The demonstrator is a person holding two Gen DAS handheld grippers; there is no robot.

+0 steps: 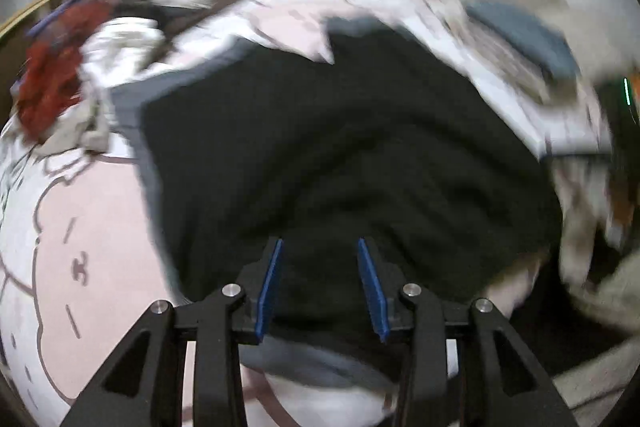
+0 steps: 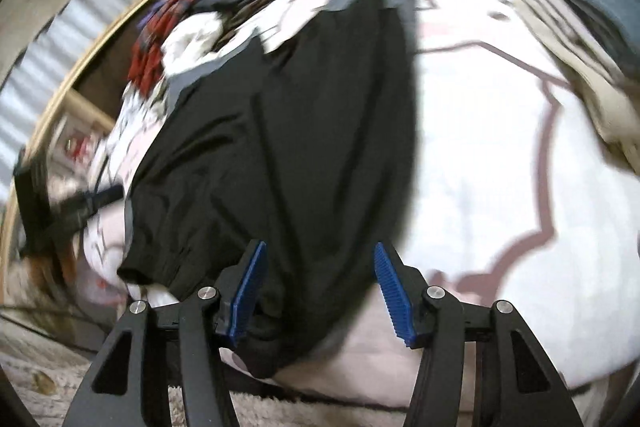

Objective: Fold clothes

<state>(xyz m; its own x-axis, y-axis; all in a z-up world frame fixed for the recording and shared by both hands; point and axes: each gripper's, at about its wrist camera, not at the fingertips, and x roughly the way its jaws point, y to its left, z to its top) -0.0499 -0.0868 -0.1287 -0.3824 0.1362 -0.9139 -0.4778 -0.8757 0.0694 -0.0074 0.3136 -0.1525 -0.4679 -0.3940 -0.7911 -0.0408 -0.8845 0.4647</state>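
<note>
A black garment with grey trim (image 1: 340, 147) lies spread on a white and pink patterned bed cover (image 1: 80, 247). My left gripper (image 1: 320, 247) is open just above the garment's near part, with its blue pads (image 1: 270, 287) apart and nothing between them. In the right wrist view the same black garment (image 2: 280, 127) runs from the far middle to the near edge of the bed cover (image 2: 500, 167). My right gripper (image 2: 320, 255) is open over the garment's near end, with the blue pads (image 2: 394, 291) wide apart. Both views are motion-blurred.
A pile of red, white and brown clothes (image 1: 80, 67) lies at the far left of the bed. A blue-grey folded item (image 1: 528, 35) lies at the far right. The other gripper (image 2: 60, 211) shows at the left beside the bed. A shaggy rug (image 2: 48, 367) lies below.
</note>
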